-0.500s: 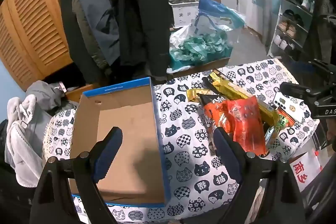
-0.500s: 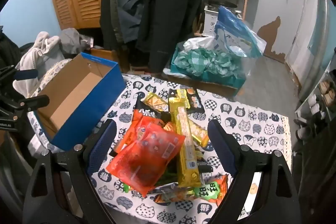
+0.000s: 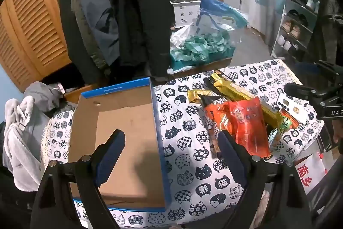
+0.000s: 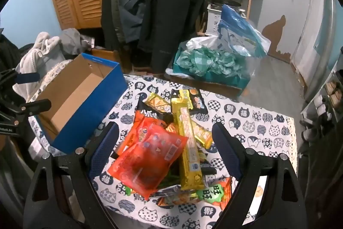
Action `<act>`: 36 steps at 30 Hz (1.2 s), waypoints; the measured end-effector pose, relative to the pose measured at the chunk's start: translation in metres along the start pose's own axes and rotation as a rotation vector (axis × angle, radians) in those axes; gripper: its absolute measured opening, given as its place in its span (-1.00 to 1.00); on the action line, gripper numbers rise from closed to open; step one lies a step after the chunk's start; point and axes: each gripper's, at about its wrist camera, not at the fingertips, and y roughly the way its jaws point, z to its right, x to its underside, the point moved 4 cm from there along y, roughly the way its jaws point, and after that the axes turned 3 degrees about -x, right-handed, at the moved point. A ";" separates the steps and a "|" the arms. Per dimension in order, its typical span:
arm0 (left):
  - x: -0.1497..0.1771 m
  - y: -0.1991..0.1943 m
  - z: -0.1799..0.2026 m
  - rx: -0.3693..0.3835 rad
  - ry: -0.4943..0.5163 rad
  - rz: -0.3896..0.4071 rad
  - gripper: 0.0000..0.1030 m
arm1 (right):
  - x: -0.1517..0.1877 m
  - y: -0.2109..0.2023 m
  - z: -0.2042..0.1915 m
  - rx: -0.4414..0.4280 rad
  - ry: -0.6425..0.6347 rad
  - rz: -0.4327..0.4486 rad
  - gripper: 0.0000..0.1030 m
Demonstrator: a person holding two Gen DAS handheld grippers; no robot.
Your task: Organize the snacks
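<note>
An empty blue cardboard box (image 3: 120, 134) stands open on the left of a table with a cat-print cloth (image 3: 188, 156); it also shows in the right wrist view (image 4: 70, 104). A pile of snack packets lies to its right: a red bag (image 4: 148, 156) on top, a long yellow packet (image 4: 188, 143), an orange-black packet (image 4: 150, 115) and several smaller ones. My left gripper (image 3: 171, 143) is open and empty, above the box's right wall. My right gripper (image 4: 165, 134) is open and empty, above the pile, its fingers either side of the red bag.
Coats (image 3: 133, 14) hang behind the table. A box of teal cloth under a blue plastic bag (image 4: 214, 61) sits on the floor beyond the far edge. A shoe rack (image 3: 300, 14) stands at right, grey clothes (image 3: 25, 121) at left. The table's near edge is close below both grippers.
Almost nothing has moved. Both grippers hold the same places and stay open; the snacks and the box lie as before.
</note>
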 end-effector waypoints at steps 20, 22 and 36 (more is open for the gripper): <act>-0.003 0.006 0.000 0.018 0.007 -0.035 0.74 | 0.002 0.002 0.000 0.006 -0.002 -0.023 0.69; -0.002 0.007 -0.002 0.020 0.000 -0.036 0.74 | 0.002 0.003 0.000 0.007 -0.003 -0.023 0.69; -0.001 0.006 0.000 0.021 0.003 -0.034 0.74 | 0.003 0.002 -0.001 0.007 -0.005 -0.026 0.69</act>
